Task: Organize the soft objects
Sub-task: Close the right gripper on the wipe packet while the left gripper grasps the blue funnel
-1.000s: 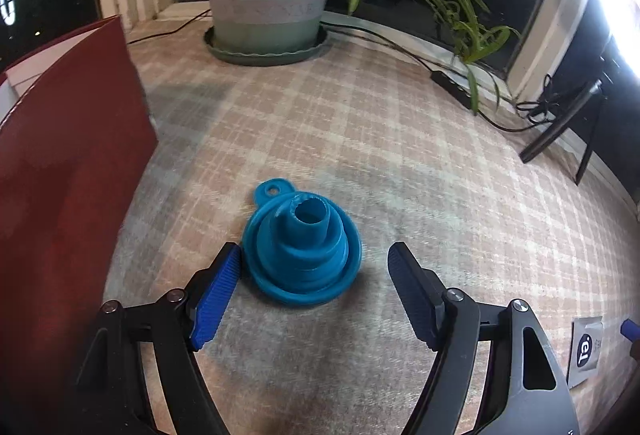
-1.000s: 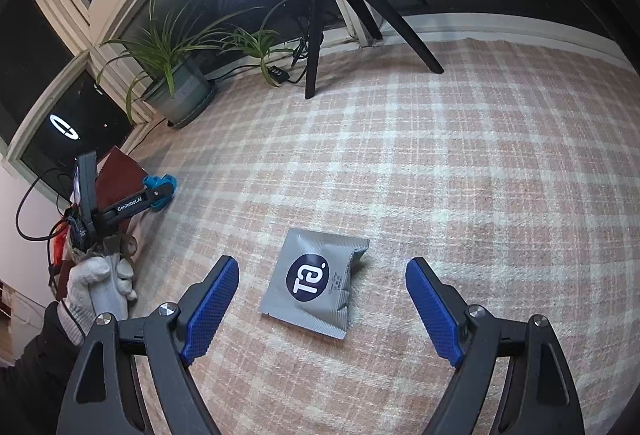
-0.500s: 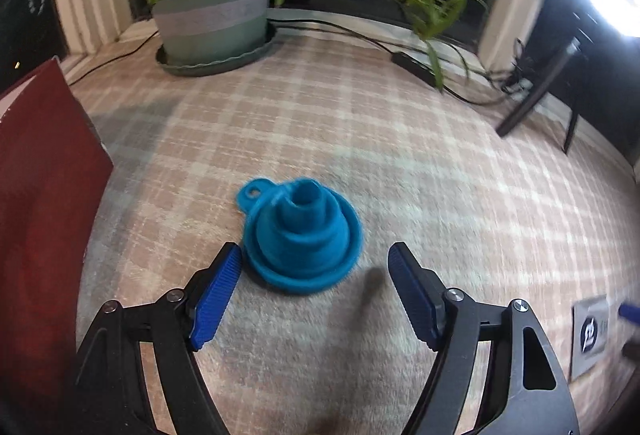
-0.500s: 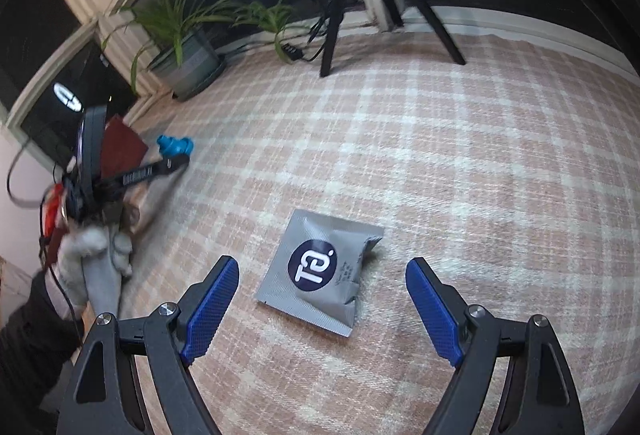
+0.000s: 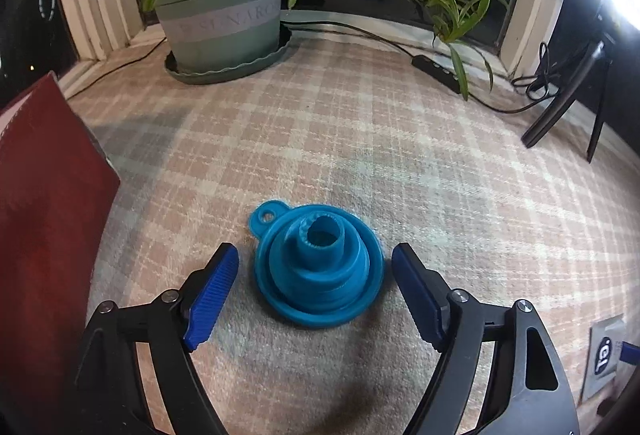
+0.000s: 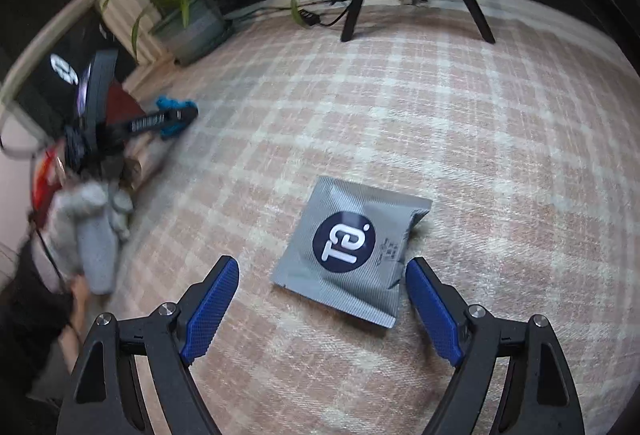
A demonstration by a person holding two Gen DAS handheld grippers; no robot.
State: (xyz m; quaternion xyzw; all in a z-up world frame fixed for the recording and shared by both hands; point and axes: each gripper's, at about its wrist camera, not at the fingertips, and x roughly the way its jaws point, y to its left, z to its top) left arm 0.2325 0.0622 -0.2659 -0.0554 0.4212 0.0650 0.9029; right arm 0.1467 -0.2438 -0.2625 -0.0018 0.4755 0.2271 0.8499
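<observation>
A blue collapsible silicone funnel (image 5: 320, 267) lies mouth-down on the plaid cloth, spout up, its tab pointing far left. My left gripper (image 5: 316, 289) is open, its blue fingers either side of the funnel, not touching it. A grey foil pouch (image 6: 352, 247) with a dark round logo lies flat on the cloth. My right gripper (image 6: 322, 309) is open, straddling the pouch's near edge, the right finger close to its corner. The pouch also shows at the lower right in the left wrist view (image 5: 604, 355). The left gripper and the funnel (image 6: 172, 115) appear far left in the right wrist view.
A dark red box (image 5: 44, 203) stands close on the left. A potted plant (image 5: 224, 23) on a saucer sits at the back, with a power strip (image 5: 436, 73) and cables. Black tripod legs (image 6: 356, 3) stand at the far edge.
Both grippers have moved forward and lower toward their objects: the funnel now lies between the left fingers, and the pouch's near edge lies between the right fingers. Both stay open.
</observation>
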